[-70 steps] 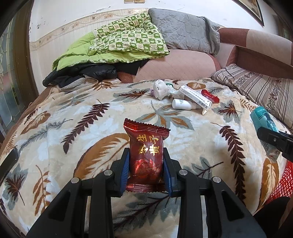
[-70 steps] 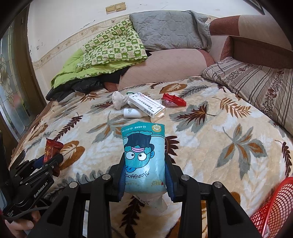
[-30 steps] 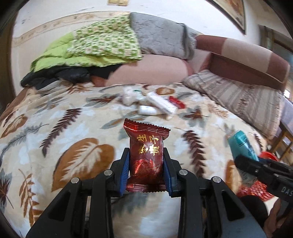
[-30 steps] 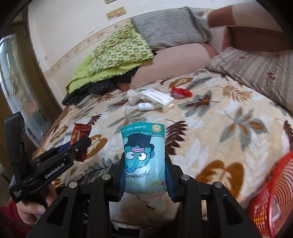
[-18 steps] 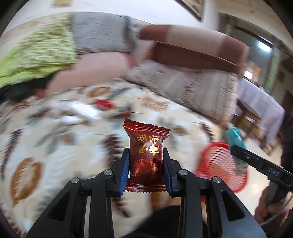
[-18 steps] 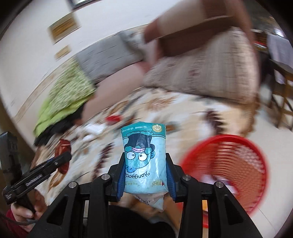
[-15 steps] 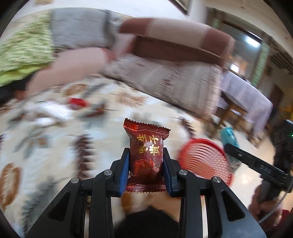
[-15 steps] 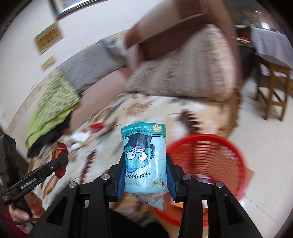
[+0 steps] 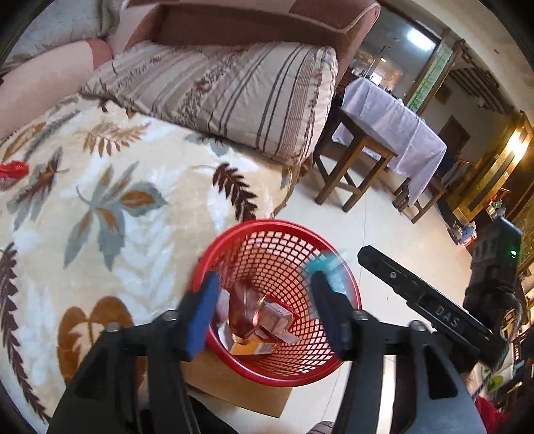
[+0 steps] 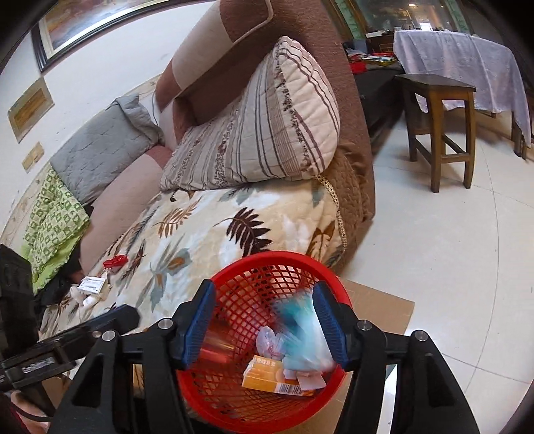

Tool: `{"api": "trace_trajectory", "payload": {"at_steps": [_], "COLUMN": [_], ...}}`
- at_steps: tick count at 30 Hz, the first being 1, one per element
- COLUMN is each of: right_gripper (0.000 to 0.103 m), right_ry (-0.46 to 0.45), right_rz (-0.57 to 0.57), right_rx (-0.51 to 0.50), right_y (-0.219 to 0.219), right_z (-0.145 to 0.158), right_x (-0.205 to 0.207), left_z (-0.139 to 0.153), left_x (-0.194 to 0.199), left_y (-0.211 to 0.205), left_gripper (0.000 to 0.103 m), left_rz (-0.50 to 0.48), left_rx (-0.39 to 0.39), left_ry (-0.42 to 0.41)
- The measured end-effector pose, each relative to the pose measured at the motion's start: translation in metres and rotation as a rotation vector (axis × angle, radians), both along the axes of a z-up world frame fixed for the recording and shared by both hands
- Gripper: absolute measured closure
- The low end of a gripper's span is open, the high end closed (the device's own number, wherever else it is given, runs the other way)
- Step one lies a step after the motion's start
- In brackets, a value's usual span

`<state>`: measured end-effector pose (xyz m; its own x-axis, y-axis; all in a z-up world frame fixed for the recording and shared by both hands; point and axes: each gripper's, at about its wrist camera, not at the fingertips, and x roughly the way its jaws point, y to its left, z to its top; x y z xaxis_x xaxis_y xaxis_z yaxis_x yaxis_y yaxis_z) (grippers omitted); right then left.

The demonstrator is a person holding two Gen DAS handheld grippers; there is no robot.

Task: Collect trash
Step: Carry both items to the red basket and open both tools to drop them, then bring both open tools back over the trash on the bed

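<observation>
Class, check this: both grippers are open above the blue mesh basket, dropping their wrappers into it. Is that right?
One error: the mesh basket is red, not blue, as the right wrist view shows. The left gripper and right gripper are indeed open above it, wrappers dropping.

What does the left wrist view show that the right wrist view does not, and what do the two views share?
Only the left wrist view shows the dark red wrapper blurred in the basket, and the right tongs from the side. Only the right wrist view shows the orange box in the basket, the white box on the blanket and the framed picture. Both show the red basket, the blurred teal packet, the striped pillow and open tongs.
</observation>
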<state>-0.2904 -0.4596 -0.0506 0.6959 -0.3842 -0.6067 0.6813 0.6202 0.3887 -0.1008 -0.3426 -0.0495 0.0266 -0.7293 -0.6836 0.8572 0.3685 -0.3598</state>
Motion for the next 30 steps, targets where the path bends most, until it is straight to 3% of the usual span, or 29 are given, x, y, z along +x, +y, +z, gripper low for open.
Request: {"api": "trace_trajectory", "payload": {"at_steps": [7,17,22,26,30], "right_gripper": [0.038,0.034,0.032,0.028,0.021], "right_ry": [-0.022,-0.015,0.017,0.077,0.112], "right_rz": [0.097,0.434,0.633,0.742,0.837], "right_rx": [-0.017,-0.079,-0.074,-0.136,-0.133], "right_y": [0.019,0.097,0.146,0.176,0.186], "right_z": [0.01,0.027,0.027,0.021,0.01], "right_x": [0.022,0.113,0.178,0.229,0.293], "left_z": [0.021,0.02,0.005,-0.019,-0.046], "left_x": [0.022,0.096,0.142,0.184,0.216], "left_y": [0.043,0.167,0.232,0.273,0.296], "left_gripper": [0.04,0.04,0.04,0.04,0.04], "left_rz": [0.071,0.394,0.583,0.732,0.881], "left_rx": [-0.032,0.025,0.069,0.083,0.092], "left_ry": [-0.037,-0.077,-0.083,-0.04,-0.109]}}
